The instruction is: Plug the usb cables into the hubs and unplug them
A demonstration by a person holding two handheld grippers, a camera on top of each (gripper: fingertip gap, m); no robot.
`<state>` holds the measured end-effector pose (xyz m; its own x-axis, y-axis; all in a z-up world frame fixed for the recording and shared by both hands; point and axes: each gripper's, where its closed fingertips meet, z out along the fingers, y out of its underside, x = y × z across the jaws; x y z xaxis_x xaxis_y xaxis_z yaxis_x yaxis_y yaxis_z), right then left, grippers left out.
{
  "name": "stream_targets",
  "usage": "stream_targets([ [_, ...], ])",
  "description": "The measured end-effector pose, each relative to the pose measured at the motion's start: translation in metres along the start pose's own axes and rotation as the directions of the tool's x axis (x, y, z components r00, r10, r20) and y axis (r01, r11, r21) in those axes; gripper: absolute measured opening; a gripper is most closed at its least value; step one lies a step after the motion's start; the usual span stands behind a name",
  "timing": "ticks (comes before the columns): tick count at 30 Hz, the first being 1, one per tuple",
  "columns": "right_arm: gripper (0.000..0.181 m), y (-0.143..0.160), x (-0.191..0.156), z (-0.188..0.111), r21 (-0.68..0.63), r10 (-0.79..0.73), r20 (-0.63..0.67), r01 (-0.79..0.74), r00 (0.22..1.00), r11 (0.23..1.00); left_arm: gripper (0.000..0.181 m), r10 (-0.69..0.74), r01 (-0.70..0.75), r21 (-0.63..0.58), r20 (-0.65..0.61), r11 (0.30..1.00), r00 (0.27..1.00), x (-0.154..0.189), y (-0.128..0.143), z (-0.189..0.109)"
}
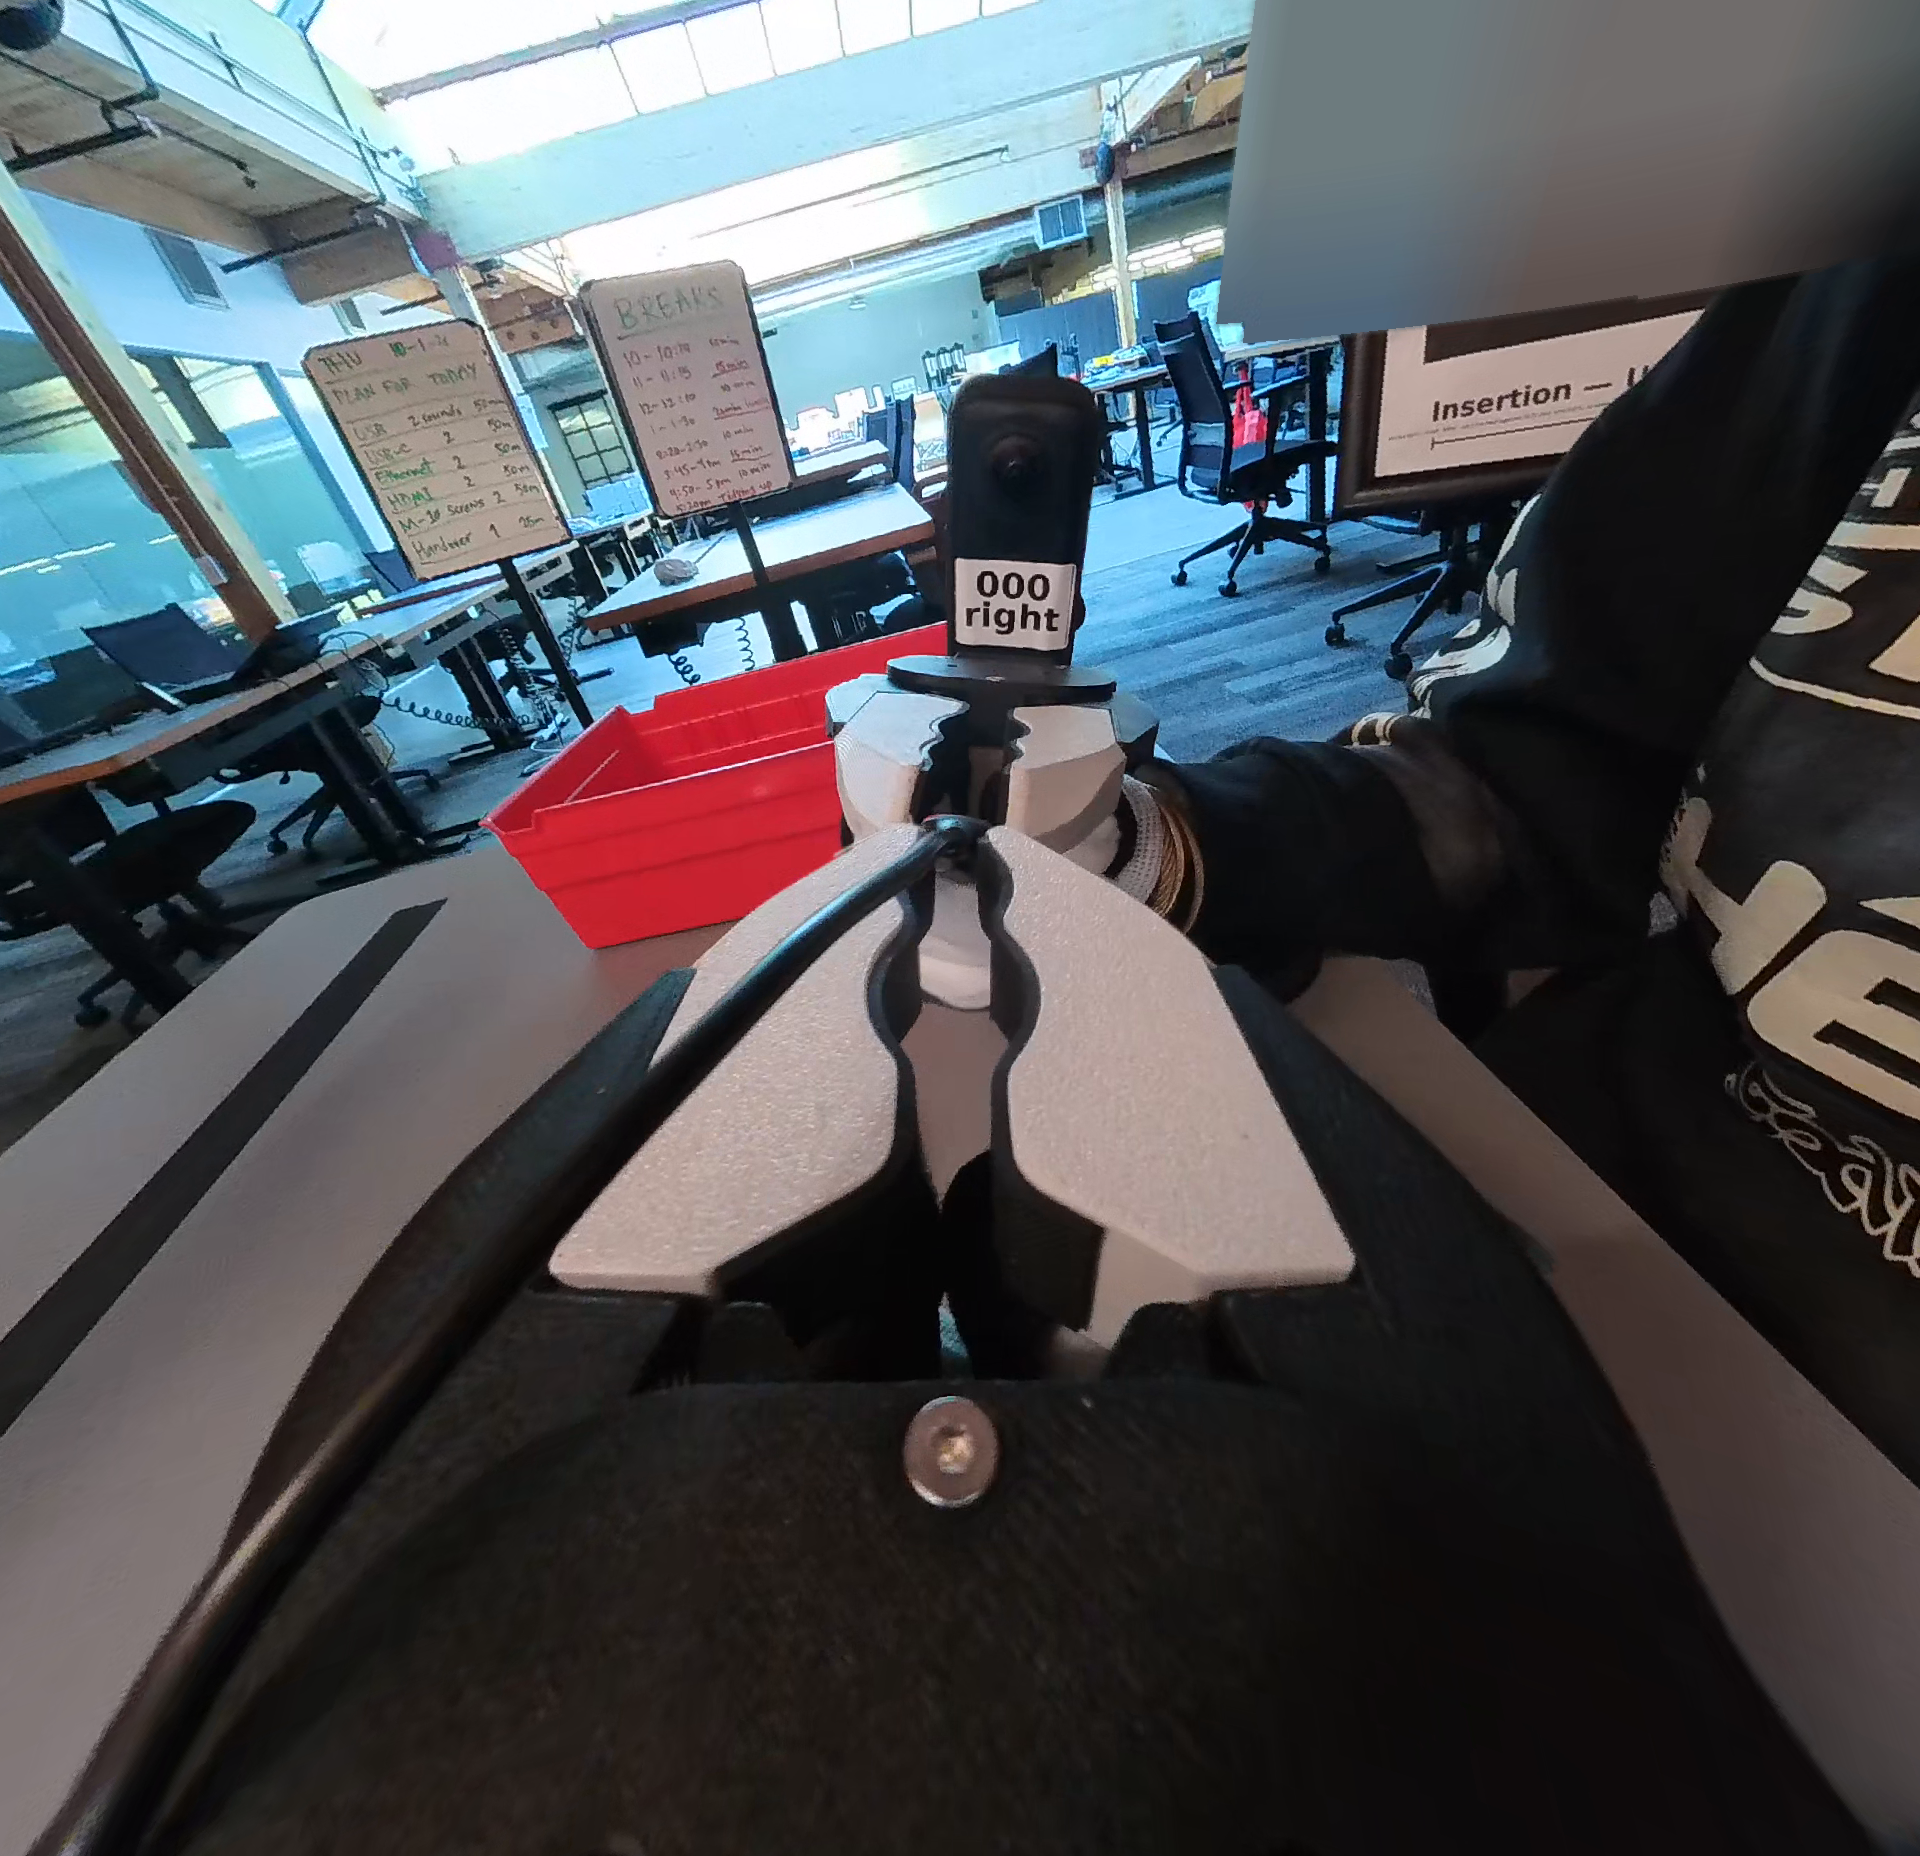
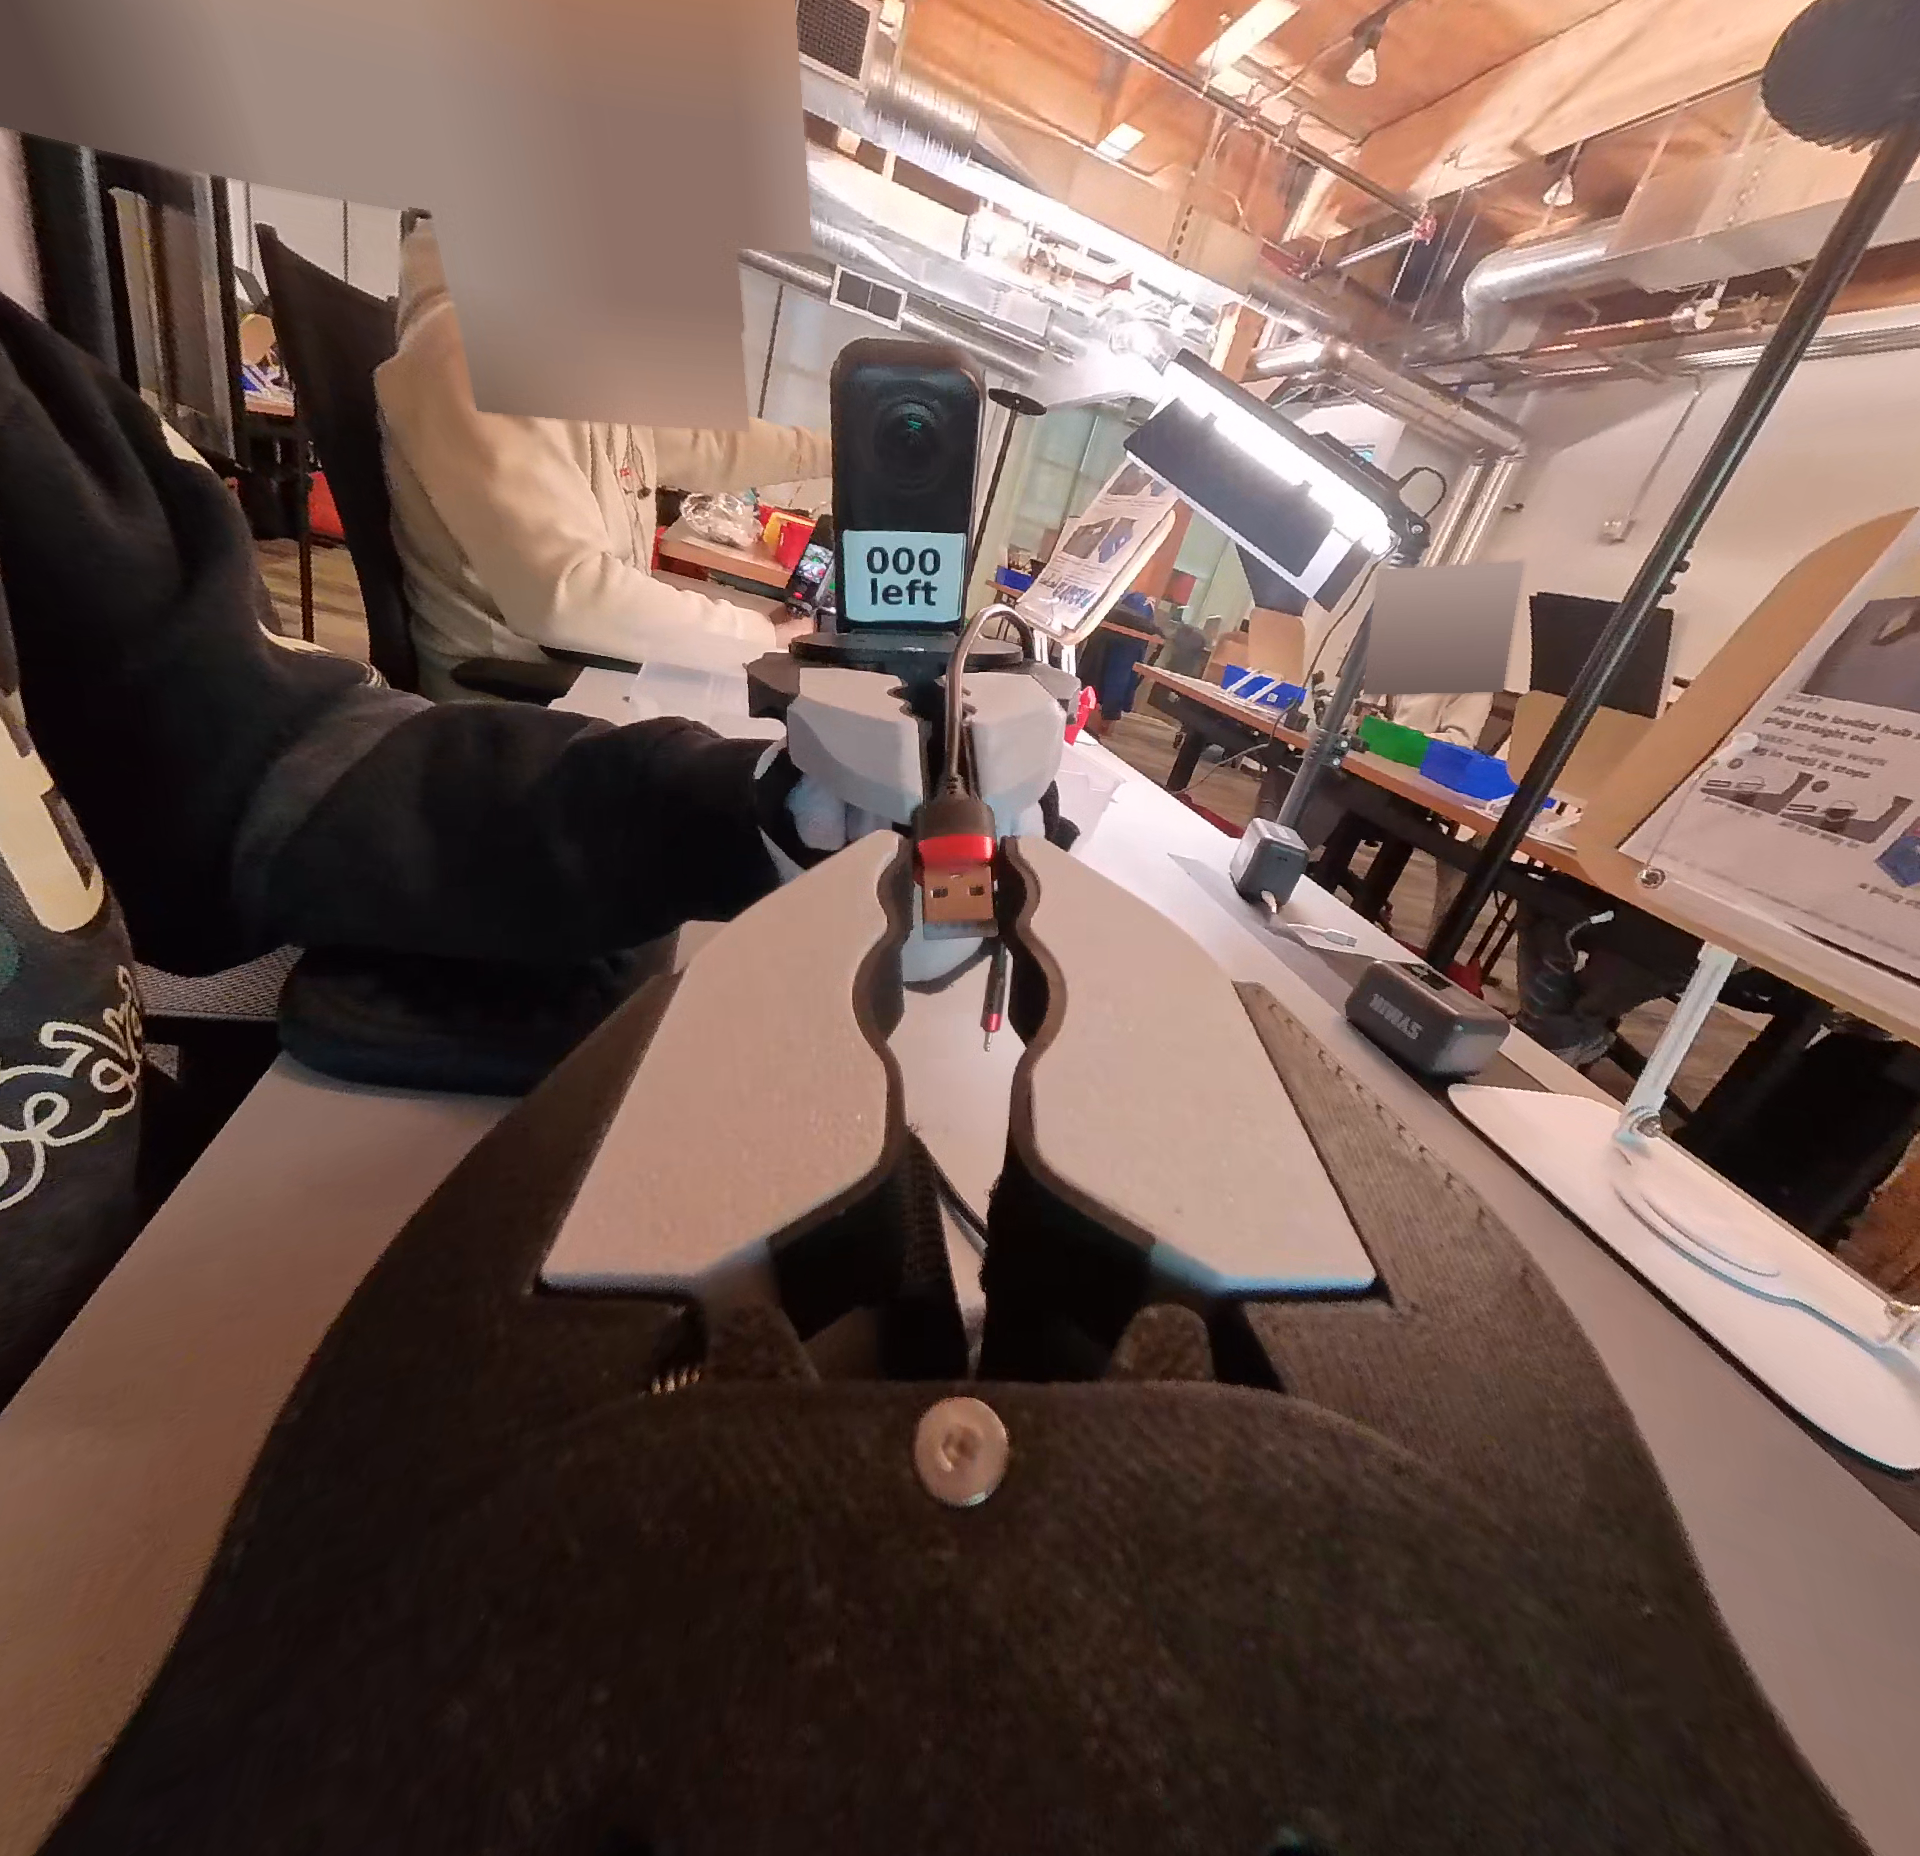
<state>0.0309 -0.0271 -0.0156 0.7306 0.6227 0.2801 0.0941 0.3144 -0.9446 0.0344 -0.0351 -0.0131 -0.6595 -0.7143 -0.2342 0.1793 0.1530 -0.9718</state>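
In the right wrist view my right gripper point(image 2: 953, 850) is shut on a USB plug point(image 2: 956, 876) with a red and black housing. Its metal end points back toward the camera. The plug's cable point(image 2: 961, 684) arches up and passes between the fingers of my left gripper point(image 2: 932, 736), which faces mine tip to tip. A thin red-tipped connector point(image 2: 992, 1017) hangs below the plug. In the left wrist view my left gripper point(image 1: 954, 845) is shut on the black cable point(image 1: 727, 996), which trails down to the left. The right gripper point(image 1: 977, 757) is right behind its tips. Two grey hubs point(image 2: 1423, 1011) point(image 2: 1268, 856) sit on the table to the right.
A red bin point(image 1: 675, 819) stands on the grey table point(image 1: 312, 1131) behind the grippers. A black pole point(image 2: 1662, 559), a white lamp base point(image 2: 1683, 1266) and an instruction sheet point(image 2: 1818, 767) stand at the right. A person in a cream jacket point(image 2: 540, 539) sits across. Less than 4 cm separates the two grippers' tips.
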Motion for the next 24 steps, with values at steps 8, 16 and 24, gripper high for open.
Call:
stream_targets([
  [8,0.015,-0.0011,0.0011,-0.0019,0.004,0.022,0.006,-0.022,1.0,1.0,0.005,0.003,-0.003,0.012,0.019,1.0,1.0,-0.0009,-0.0007,0.0017],
  [16,0.015,0.0013,-0.0008,-0.0038,-0.017,0.018,0.022,-0.018,1.0,1.0,0.006,-0.03,0.03,0.014,-0.006,0.999,1.0,0.0012,0.0018,0.0034],
  [24,0.015,0.0016,-0.0008,-0.0044,-0.02,0.021,0.024,-0.021,0.999,1.0,0.008,-0.044,0.044,0.026,-0.019,0.999,0.999,0.0022,0.0019,0.0038],
])
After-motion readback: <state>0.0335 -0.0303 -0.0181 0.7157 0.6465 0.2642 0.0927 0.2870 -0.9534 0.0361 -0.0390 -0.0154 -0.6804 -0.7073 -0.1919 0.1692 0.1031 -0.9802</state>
